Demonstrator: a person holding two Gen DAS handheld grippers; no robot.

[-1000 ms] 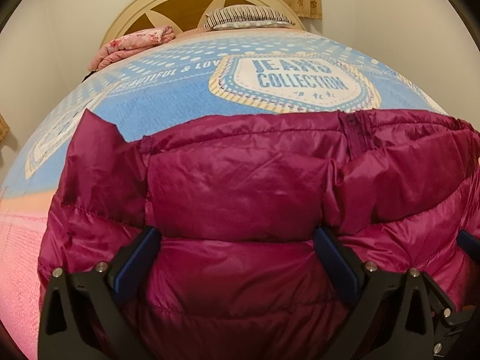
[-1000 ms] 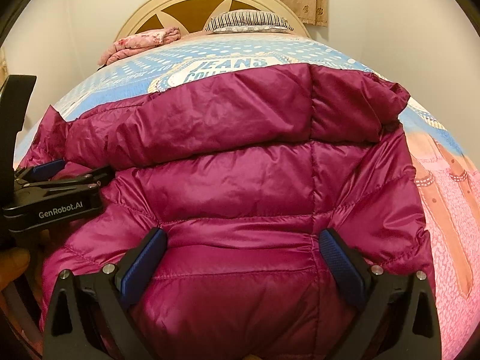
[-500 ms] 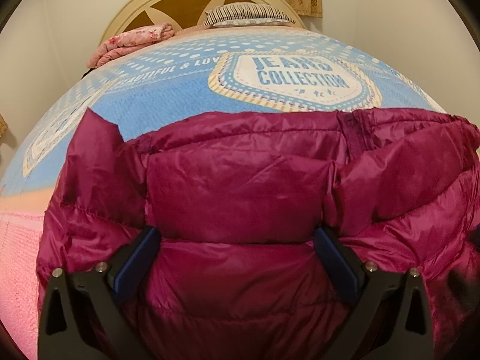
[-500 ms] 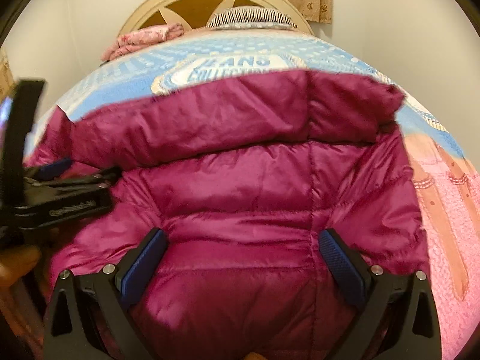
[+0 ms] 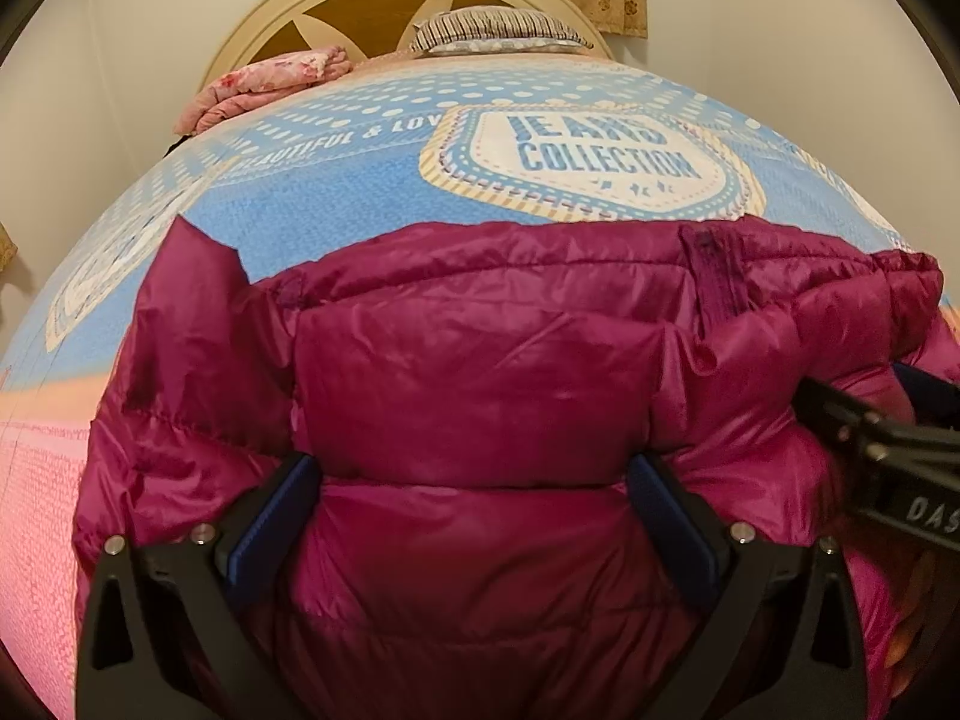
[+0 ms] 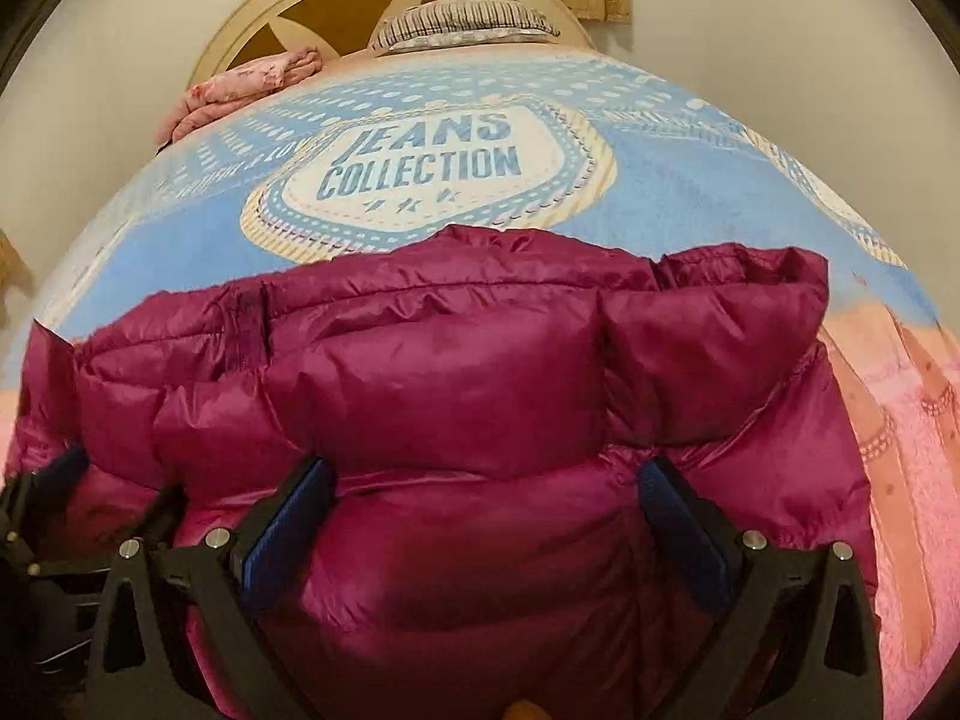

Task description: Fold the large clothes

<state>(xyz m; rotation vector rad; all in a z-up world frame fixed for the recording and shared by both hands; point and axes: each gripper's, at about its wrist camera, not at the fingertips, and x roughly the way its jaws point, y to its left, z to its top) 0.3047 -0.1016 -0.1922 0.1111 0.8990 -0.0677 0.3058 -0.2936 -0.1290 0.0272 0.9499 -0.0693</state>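
- A magenta puffer jacket (image 5: 480,372) lies bunched on the bedspread (image 5: 360,192), filling the lower half of both wrist views.
- The left gripper (image 5: 474,516) has its blue-padded fingers (image 5: 273,528) spread wide at lower centre of its frame, with a puffy fold of jacket bulging between them; whether the pads grip the fabric cannot be told.
- The right gripper (image 6: 483,516) is likewise wide apart at lower centre, jacket fabric swelling between its pads (image 6: 684,522); a firm hold is not clear.
- In the left view the right gripper shows at the right edge; in the right view the left gripper sits at lower left.
- A striped pillow (image 6: 462,21) and a pink folded blanket (image 6: 240,84) rest by the headboard (image 5: 360,6) at the top.
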